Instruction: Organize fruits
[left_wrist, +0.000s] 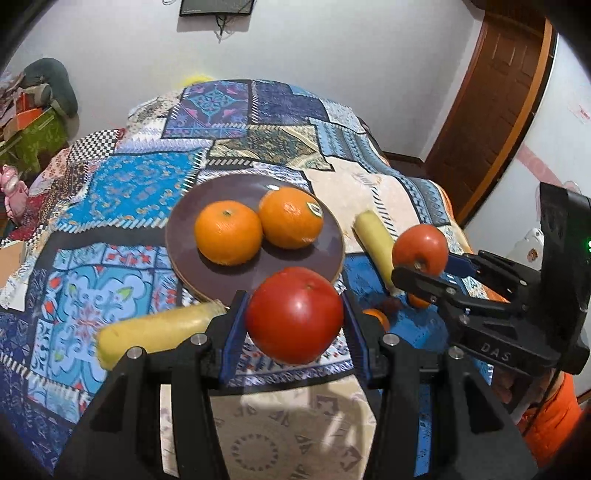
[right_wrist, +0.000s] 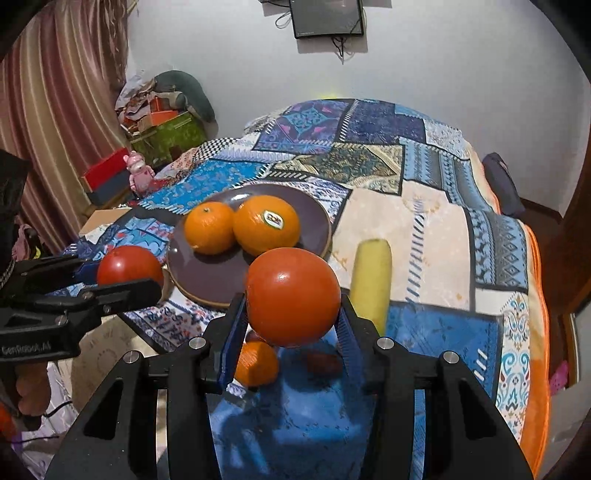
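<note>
While you are holding both grippers above the near end of the bed (left_wrist: 110, 184), each one is carrying a tomato: the left gripper (left_wrist: 294, 317) is pinching the red tomato (left_wrist: 294, 315) across its widest part between the blue pads, and the right gripper (right_wrist: 293, 301) is doing the same with the orange-red tomato (right_wrist: 293, 296). Both jaws are clamping their fruit clear of the quilt. You are handling smooth, glossy skin over soft flesh, so I judge it slippery and easily bruised; keep the pinch at the equator and no firmer than needed.

Below the right gripper, a small orange (right_wrist: 256, 363) and a dark reddish fruit (right_wrist: 323, 363) are lying on the blue patch. Two pale yellow cylinders (left_wrist: 155, 330) (left_wrist: 373, 245) are lying either side of the brown plate (left_wrist: 207, 266). On that plate, further off, two oranges (left_wrist: 228, 232) (left_wrist: 290, 217) are sitting touching each other; those look firmer and heavier, with a grippier rind.
</note>
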